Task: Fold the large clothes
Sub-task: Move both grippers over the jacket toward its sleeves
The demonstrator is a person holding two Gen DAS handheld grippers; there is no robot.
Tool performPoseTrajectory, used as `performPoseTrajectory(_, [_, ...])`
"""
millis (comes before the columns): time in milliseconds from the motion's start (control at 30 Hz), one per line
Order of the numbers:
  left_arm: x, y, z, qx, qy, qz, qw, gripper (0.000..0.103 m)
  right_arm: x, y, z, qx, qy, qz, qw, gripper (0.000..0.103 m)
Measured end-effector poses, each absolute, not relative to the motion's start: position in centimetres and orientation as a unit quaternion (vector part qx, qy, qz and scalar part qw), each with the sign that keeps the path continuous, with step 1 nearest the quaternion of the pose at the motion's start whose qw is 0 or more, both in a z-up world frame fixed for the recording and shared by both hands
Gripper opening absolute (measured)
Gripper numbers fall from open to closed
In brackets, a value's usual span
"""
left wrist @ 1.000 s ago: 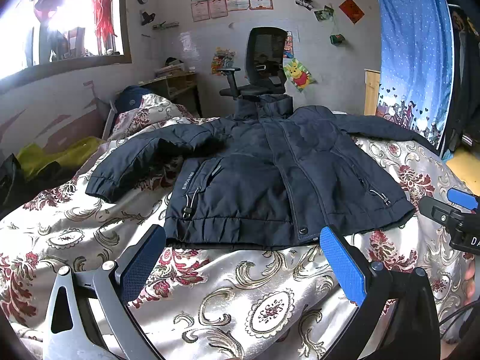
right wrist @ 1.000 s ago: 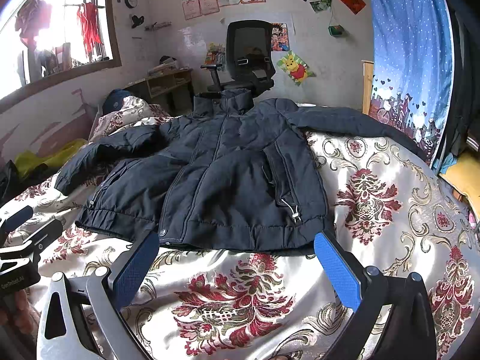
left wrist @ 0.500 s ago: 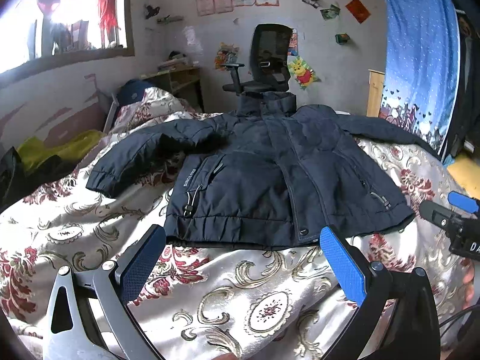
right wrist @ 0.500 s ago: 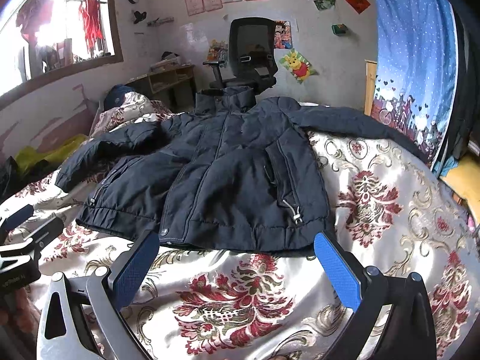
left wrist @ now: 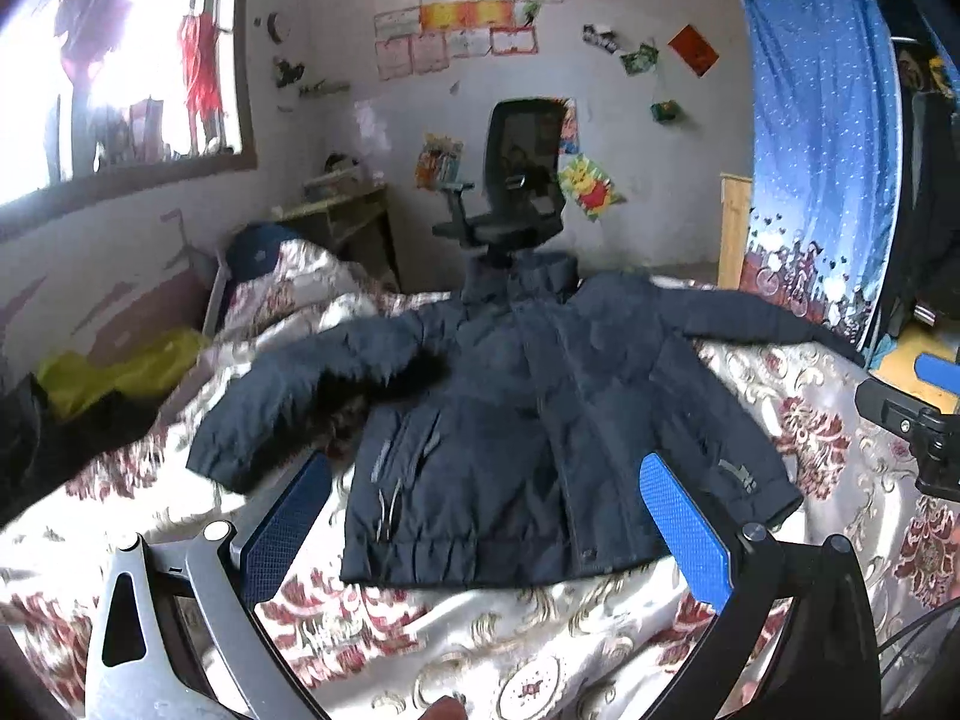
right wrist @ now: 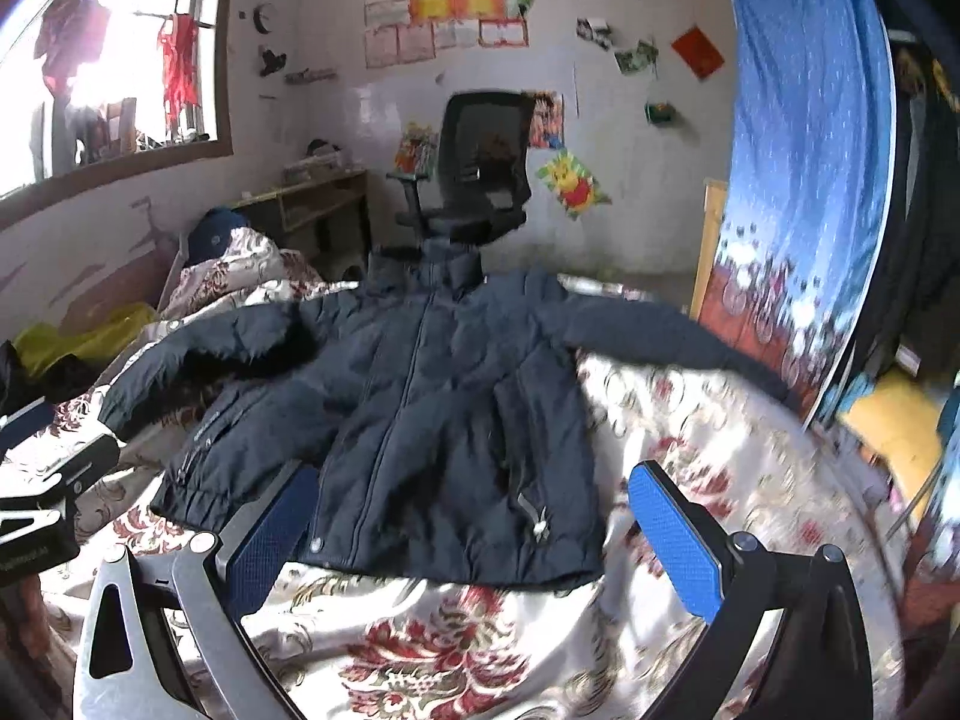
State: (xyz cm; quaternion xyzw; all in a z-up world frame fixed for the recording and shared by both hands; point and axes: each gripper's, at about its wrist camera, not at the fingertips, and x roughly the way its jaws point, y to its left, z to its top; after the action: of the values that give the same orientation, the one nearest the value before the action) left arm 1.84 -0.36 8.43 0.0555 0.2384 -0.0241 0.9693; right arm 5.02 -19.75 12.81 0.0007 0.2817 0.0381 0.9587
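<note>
A dark navy padded jacket (left wrist: 540, 420) is lying front-up and unfolded on a bed covered by a cream bedspread (left wrist: 480, 642) patterned with red flowers and gold scrolls. There is a strip of pale lettering running down beside one front pocket, and a small pale mark near the hem on the other side, but both are too blurred for me to be reading them. The papers pinned on the far wall are likewise too small to make out; the yellow bear poster (right wrist: 570, 180) is showing a picture only.

The jacket's long axis is running from the near edge of the bed toward the far wall: the elastic hem is facing the grippers, and the collar is pointing away toward the black office chair (left wrist: 522, 180). One sleeve is bending down along the window side, the other is stretching out straight toward the blue curtain (right wrist: 804, 138).

The left gripper (left wrist: 486, 528) is hanging above the hem with its blue-padded jaws spread wide, gripping nothing. The right gripper (right wrist: 468, 534) is doing the same over the hem corner on the curtain side, jaws spread and empty.
</note>
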Motion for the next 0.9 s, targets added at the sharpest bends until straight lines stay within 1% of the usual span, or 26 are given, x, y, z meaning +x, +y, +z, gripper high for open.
performPoseTrajectory(167, [2.3, -1.1, 11.7, 0.075, 0.216, -0.044, 0.972, 0.101, 4.6, -19.6, 17.5, -0.046, 0.252, 0.052, 0.965, 0.103])
performPoseTrajectory(300, [2.3, -0.9, 15.2, 0.074, 0.18, -0.049, 0.98, 0.101, 3.8, -19.9, 21.9, -0.085, 0.221, 0.049, 0.97, 0.103])
performPoseTrajectory(433, [2.3, -0.8, 18.1, 0.078, 0.15, -0.052, 0.984, 0.101, 3.5, -19.6, 25.5, -0.119, 0.208, 0.053, 0.97, 0.103])
performPoseTrajectory(700, [4.0, -1.8, 22.1, 0.09, 0.111, -0.061, 0.988, 0.101, 6.9, -19.0, 29.0, -0.154, 0.256, 0.058, 0.953, 0.103])
performPoseTrajectory(900, [8.5, -2.6, 22.0, 0.095, 0.124, -0.06, 0.986, 0.101, 11.8, -19.2, 30.0, -0.151, 0.281, 0.045, 0.947, 0.103])
